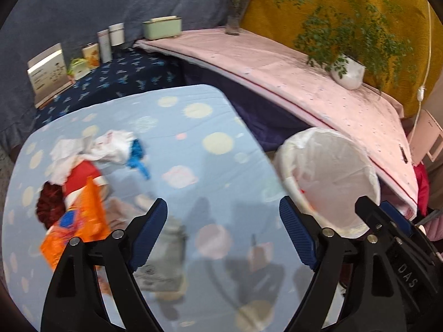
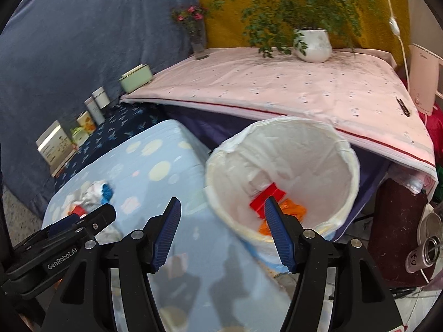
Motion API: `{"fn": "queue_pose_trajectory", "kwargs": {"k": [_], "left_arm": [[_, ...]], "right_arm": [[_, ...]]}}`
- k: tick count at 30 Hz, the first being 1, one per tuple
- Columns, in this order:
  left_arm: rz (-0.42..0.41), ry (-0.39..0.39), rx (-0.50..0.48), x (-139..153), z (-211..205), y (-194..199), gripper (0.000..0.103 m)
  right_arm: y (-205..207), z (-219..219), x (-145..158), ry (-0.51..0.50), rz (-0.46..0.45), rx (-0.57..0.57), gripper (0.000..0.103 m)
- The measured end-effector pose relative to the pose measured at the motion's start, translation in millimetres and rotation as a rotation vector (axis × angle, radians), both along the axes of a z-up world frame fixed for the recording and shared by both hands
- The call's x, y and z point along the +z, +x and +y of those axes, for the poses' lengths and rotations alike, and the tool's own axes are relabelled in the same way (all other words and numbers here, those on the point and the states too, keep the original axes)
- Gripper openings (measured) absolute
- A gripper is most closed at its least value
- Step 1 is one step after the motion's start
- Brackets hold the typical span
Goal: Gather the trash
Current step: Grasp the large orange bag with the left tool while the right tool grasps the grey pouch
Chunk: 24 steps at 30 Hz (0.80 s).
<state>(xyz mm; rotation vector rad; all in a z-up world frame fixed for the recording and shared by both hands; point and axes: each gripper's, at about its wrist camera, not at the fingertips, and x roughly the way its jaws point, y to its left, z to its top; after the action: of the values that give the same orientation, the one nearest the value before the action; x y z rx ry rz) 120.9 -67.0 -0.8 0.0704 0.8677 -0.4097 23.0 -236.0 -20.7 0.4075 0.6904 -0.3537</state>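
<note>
**Trash heaped at lower left, bin at right, both grippers wide and empty**

Trash (image 1: 83, 171) lies in a loose heap on the blue table (image 1: 210, 116), at the left of the left wrist view: crumpled white paper (image 1: 110, 146), a blue scrap (image 1: 138, 156), a red-and-white piece (image 1: 81, 177), an orange wrapper (image 1: 80, 221) and a dark red clump (image 1: 49, 204). A greyish packet (image 1: 163, 254) sits lower, near the frame's centre bottom, too blurred to identify.

The left gripper (image 1: 223, 227) hangs above the table with its jaws spread wide and nothing between them. Its left finger is near the orange wrapper's edge; whether they touch is hard to tell through the blur.

The bin (image 2: 349, 152), lined with a white bag, stands at the table's right edge, filling the centre right of the right wrist view. Inside it lie a red piece (image 2: 264, 196) and some orange scraps (image 2: 293, 210). The right gripper (image 2: 221, 232) is also wide open and empty, its right finger overlapping the bin's mouth in the frame, its left finger over the table.

In the background, upper right in both views, a pink sheet (image 2: 277, 83) carries a potted plant (image 2: 313, 44) and a vase (image 2: 198, 41) of pink flowers. A green box (image 2: 135, 78) and several containers (image 2: 94, 108) line the upper left.
</note>
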Motion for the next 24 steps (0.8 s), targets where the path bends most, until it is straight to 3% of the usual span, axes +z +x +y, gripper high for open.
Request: {"fn": "queue_pose_trajectory", "kwargs": {"k": [14,24], "left_arm": [[0.008,0.071,0.171,-19,129,-9,0.096],[0.051,0.124,0.167,-52,159,-3,0.096]], "right_arm": [[23,103,-16,-0.014,0.068,0.185,0.069],[38,150,-42,-0.016,0.143,0.274,0.070]]}}
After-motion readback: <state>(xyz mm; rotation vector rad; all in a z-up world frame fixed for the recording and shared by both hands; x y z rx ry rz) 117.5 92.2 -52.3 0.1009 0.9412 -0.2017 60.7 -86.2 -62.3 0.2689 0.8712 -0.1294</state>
